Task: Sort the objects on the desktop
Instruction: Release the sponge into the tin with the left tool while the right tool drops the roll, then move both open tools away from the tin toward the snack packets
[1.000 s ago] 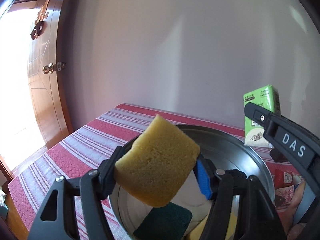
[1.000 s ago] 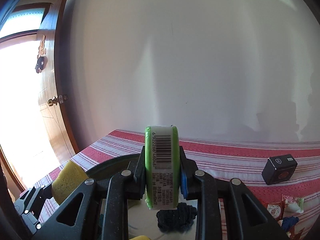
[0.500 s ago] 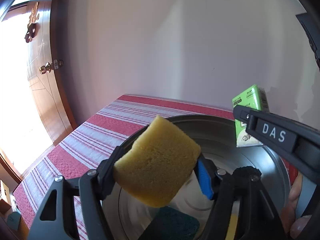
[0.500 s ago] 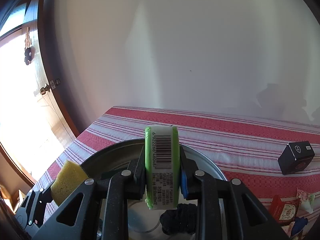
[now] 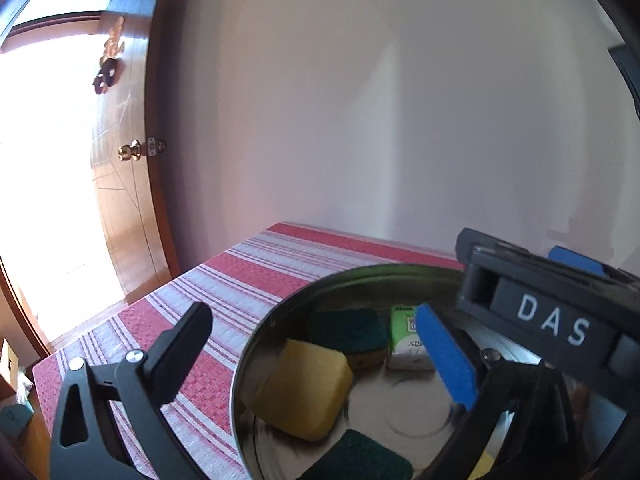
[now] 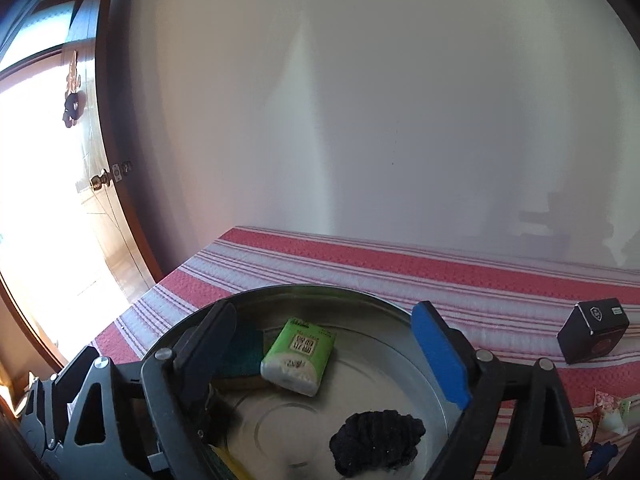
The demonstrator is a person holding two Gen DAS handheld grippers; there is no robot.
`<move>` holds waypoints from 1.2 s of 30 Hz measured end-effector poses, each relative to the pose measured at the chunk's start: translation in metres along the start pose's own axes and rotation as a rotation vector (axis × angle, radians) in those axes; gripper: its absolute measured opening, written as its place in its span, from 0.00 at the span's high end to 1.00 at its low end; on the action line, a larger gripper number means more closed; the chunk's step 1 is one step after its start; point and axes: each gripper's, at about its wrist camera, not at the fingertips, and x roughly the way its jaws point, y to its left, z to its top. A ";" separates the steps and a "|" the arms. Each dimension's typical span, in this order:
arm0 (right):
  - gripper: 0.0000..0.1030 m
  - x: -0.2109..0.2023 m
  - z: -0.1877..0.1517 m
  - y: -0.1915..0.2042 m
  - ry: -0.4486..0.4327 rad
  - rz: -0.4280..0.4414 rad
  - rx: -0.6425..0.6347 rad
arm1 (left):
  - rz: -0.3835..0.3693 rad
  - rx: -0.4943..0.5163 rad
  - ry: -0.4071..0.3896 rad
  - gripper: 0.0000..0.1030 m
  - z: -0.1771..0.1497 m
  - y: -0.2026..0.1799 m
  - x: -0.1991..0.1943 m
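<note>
Striped cloth (image 6: 480,280) | both grippers just opened | sponge (image 5: 304,392), tissue pack (image 6: 298,354) now in basin (image 6: 320,294)

White capital letters "DAS" stand on the dark side of the right gripper (image 5: 516,276), seen in the left wrist view. The green tissue pack (image 6: 299,356) lying in the metal basin (image 6: 404,320) carries a white panel with dark printed characters on its face and small lettering along its top edge, all too blurred to read. The black box (image 6: 594,330) on the striped worktop (image 6: 400,272) bears a small white shield-like emblem and a pale label on its top; neither is legible.
</note>
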 end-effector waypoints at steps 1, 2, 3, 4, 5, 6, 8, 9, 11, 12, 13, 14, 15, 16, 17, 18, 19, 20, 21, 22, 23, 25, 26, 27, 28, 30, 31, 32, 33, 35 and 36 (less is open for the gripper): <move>0.11 -0.008 0.000 -0.001 -0.041 -0.005 -0.001 | -0.001 -0.031 -0.029 0.00 -0.001 0.005 -0.004; 0.11 -0.013 -0.001 -0.002 -0.069 -0.005 0.001 | -0.006 -0.058 -0.046 0.00 -0.002 0.009 -0.006; 0.11 -0.018 -0.001 -0.002 -0.095 -0.003 0.008 | -0.016 -0.089 -0.064 0.00 -0.002 0.014 -0.010; 0.11 -0.021 -0.001 -0.003 -0.115 0.001 0.017 | -0.020 -0.108 -0.078 0.00 -0.002 0.018 -0.012; 0.11 -0.024 -0.002 -0.006 -0.131 0.007 0.028 | -0.017 -0.123 -0.097 0.00 -0.002 0.020 -0.015; 0.11 -0.028 -0.003 -0.008 -0.143 0.011 0.038 | -0.005 -0.130 -0.118 0.00 -0.003 0.022 -0.018; 0.11 -0.034 -0.004 -0.012 -0.176 0.005 0.065 | 0.021 -0.122 -0.142 0.00 -0.006 0.022 -0.021; 0.11 -0.036 -0.005 -0.014 -0.194 0.003 0.080 | 0.035 -0.114 -0.148 0.00 -0.007 0.022 -0.021; 0.11 -0.044 -0.007 -0.019 -0.243 0.003 0.118 | 0.037 -0.100 -0.142 0.00 -0.009 0.020 -0.019; 0.11 -0.048 -0.008 -0.020 -0.264 0.006 0.129 | 0.033 -0.089 -0.133 0.00 -0.010 0.018 -0.017; 0.11 -0.052 -0.010 -0.022 -0.288 0.010 0.136 | 0.033 -0.073 -0.125 0.00 -0.012 0.015 -0.014; 0.10 -0.056 -0.011 -0.023 -0.304 0.008 0.138 | 0.043 -0.057 -0.124 0.00 -0.012 0.013 -0.014; 0.10 -0.058 -0.013 -0.024 -0.314 0.005 0.138 | 0.053 -0.046 -0.131 0.00 -0.012 0.012 -0.015; 0.10 -0.061 -0.015 -0.025 -0.328 0.003 0.139 | 0.049 -0.043 -0.133 0.00 -0.012 0.012 -0.015; 0.10 -0.064 -0.017 -0.026 -0.343 -0.001 0.141 | 0.045 -0.044 -0.134 0.00 -0.012 0.012 -0.015; 0.10 -0.067 -0.019 -0.029 -0.356 -0.002 0.146 | 0.040 -0.046 -0.134 0.00 -0.012 0.013 -0.015; 0.09 -0.069 -0.020 -0.030 -0.357 -0.006 0.150 | 0.037 -0.048 -0.132 0.00 -0.013 0.012 -0.015; 0.09 -0.071 -0.021 -0.032 -0.358 -0.014 0.153 | 0.032 -0.051 -0.129 0.00 -0.013 0.013 -0.016; 0.09 -0.074 -0.023 -0.034 -0.362 -0.027 0.158 | 0.024 -0.054 -0.128 0.00 -0.014 0.013 -0.016; 0.09 -0.073 -0.024 -0.035 -0.364 -0.035 0.164 | 0.014 -0.057 -0.128 0.00 -0.014 0.013 -0.017; 0.09 -0.074 -0.025 -0.038 -0.360 -0.040 0.172 | 0.006 -0.057 -0.131 0.00 -0.014 0.013 -0.017; 0.09 -0.072 -0.028 -0.042 -0.340 -0.045 0.184 | -0.011 -0.051 -0.138 0.00 -0.014 0.011 -0.020; 0.09 -0.072 -0.029 -0.044 -0.333 -0.054 0.187 | -0.016 -0.045 -0.139 0.00 -0.014 0.010 -0.021; 0.09 -0.072 -0.031 -0.045 -0.328 -0.066 0.188 | -0.021 -0.037 -0.140 0.00 -0.015 0.007 -0.022; 0.09 -0.073 -0.033 -0.046 -0.318 -0.083 0.185 | -0.025 -0.029 -0.140 0.00 -0.015 0.005 -0.024; 0.09 -0.076 -0.037 -0.054 -0.301 -0.107 0.180 | -0.037 -0.015 -0.143 0.00 -0.017 0.000 -0.028; 0.09 -0.078 -0.039 -0.056 -0.296 -0.119 0.180 | -0.047 -0.010 -0.146 0.00 -0.017 -0.001 -0.030; 0.09 -0.078 -0.041 -0.062 -0.289 -0.132 0.182 | -0.056 -0.004 -0.151 0.00 -0.018 -0.002 -0.033; 0.09 -0.080 -0.043 -0.067 -0.276 -0.145 0.187 | -0.066 0.002 -0.158 0.00 -0.019 -0.005 -0.036; 0.09 -0.084 -0.049 -0.082 -0.249 -0.156 0.203 | -0.085 0.014 -0.173 0.00 -0.021 -0.011 -0.044; 0.09 -0.085 -0.051 -0.089 -0.235 -0.166 0.215 | -0.098 0.021 -0.181 0.00 -0.022 -0.014 -0.048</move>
